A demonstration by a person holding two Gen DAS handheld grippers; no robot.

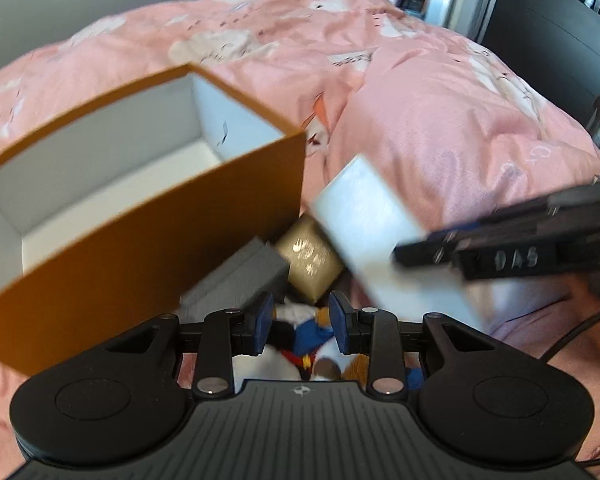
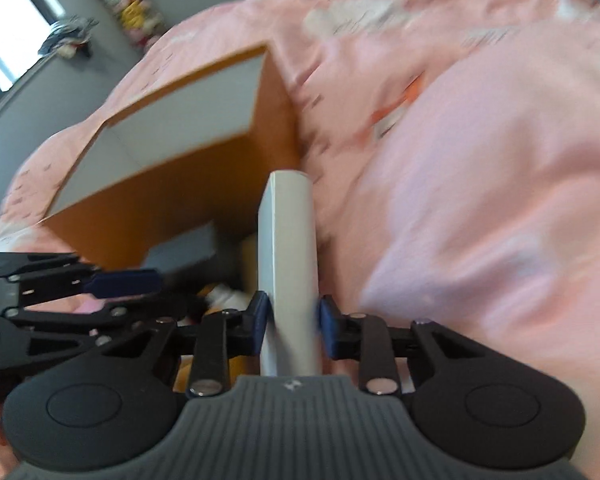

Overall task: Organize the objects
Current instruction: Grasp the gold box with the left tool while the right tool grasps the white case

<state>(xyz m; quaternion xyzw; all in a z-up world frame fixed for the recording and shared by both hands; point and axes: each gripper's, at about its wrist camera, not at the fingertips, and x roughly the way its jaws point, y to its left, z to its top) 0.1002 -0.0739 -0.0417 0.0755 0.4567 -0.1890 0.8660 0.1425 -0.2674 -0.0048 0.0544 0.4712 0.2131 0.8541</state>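
Trouble could come from my right tongs (image 2: pixel 290 316), clamped on only the near end of the white box (image 2: pixel 286 240): tilting toward the orange box (image 1: pixel 140 208), upper left, may slip it. My left tongs (image 1: pixel 300 320) stand apart, low centre, over a plush toy (image 1: pixel 300 344), not gripping.

An open orange box (image 1: pixel 148 216) with white inside lies on the bed at ten o'clock. Beside its near corner sit a grey box (image 1: pixel 240 276) and a gold box (image 1: pixel 312 256). A flat white box (image 2: pixel 288 264) stands on edge at centre.
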